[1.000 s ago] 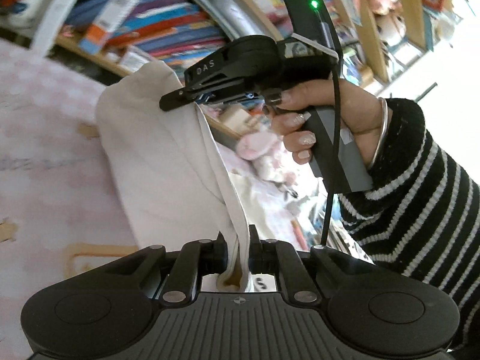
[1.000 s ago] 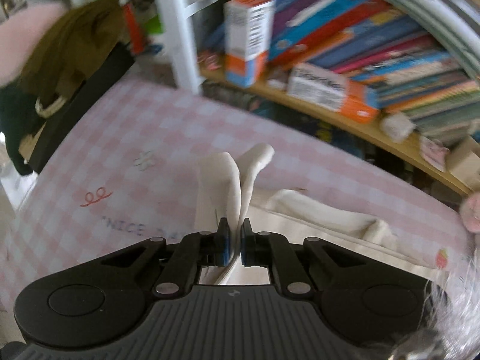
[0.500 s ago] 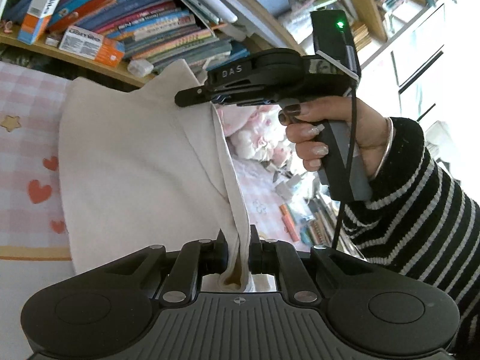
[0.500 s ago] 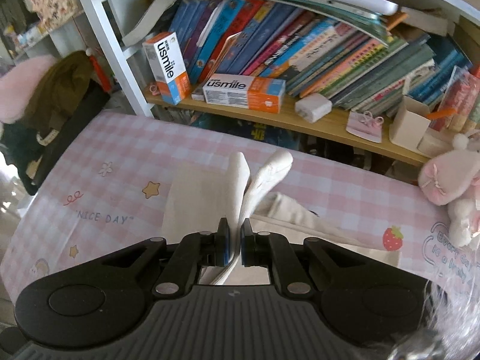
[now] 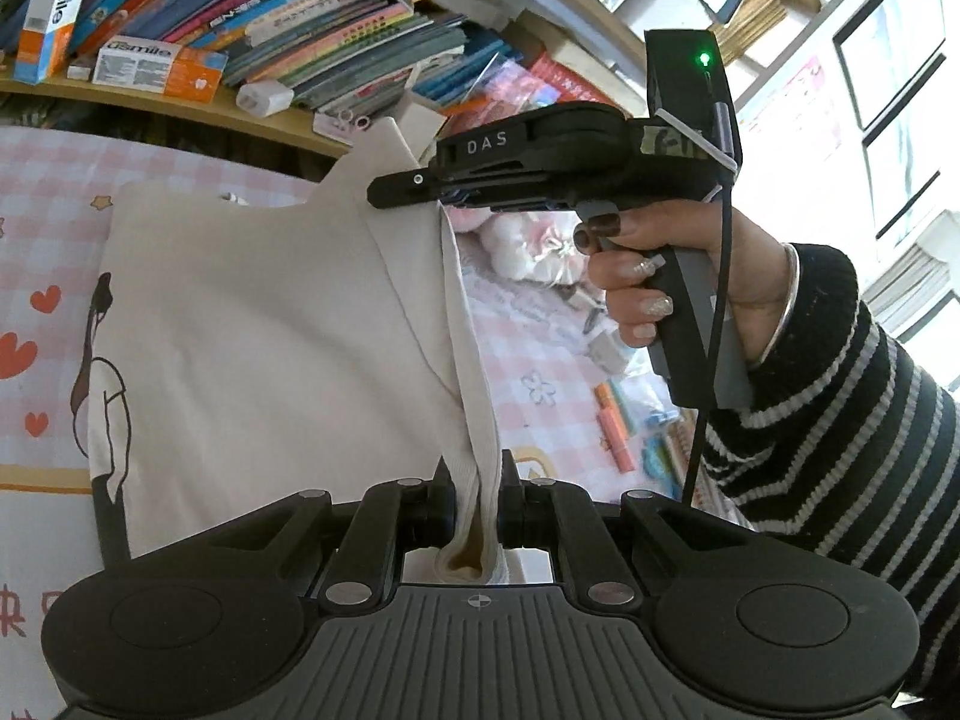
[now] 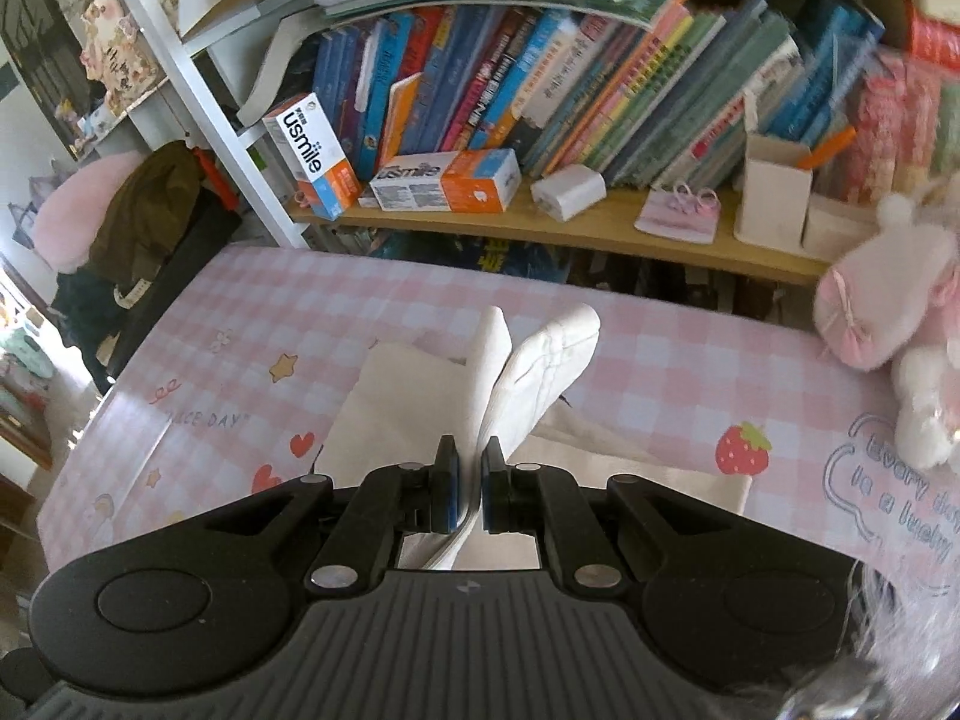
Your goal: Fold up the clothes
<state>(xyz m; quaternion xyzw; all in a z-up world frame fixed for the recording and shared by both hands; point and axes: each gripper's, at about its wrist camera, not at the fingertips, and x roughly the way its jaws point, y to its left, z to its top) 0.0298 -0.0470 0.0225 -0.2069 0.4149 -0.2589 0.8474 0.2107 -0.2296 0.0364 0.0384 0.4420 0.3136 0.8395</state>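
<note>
both tools, left tool [image 5: 477,501] and right tool [image 6: 468,483], clamp cream shirt [image 5: 270,324] above pink checked table [image 6: 360,294].

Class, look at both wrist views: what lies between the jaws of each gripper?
Cream garment fabric, pinched in the left gripper and in the right gripper, each shown in its own view.

Cream garment [image 5: 270,324]: soft matt woven cotton-like cloth, ribbed hem. Left gripper [image 5: 477,501]: matt black plastic, ridged housing, small metal rivets. Right gripper [image 6: 469,483], lower centre of its view: same plastic, blue rubbery pads. Tablecloth [image 6: 336,306]: smooth, faintly glossy pink check. Shelf [image 6: 600,234]: pale wood. Boxes [image 6: 444,180], upper left: glossy card. Plush toy [image 6: 888,294], right edge: fuzzy.
</note>
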